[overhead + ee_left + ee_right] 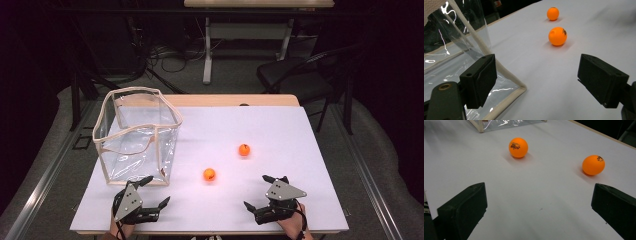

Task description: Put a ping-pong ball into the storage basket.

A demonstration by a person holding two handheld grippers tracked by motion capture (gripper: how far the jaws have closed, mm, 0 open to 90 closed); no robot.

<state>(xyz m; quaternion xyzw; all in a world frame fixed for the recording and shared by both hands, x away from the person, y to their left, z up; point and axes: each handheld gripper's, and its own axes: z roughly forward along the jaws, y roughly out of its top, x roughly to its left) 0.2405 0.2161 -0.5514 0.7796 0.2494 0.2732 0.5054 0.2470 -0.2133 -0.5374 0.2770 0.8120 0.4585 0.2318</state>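
My left hand-held gripper point(154, 191) and right hand-held gripper point(259, 191) are both spread wide, grasping nothing. Two small orange plastic balls point(209, 174) point(244, 149) lie on the white worktop point(280, 130), beside one clear plastic bag point(136, 136).

Open left claw point(536, 80) faces two orange balls point(557, 36).

Dim room beyond the white table point(280, 125). Grey carpet floor point(360, 125), a black chair point(300, 75) at the far right, another desk point(250, 20) behind, cables point(170, 55) tangled beneath it.
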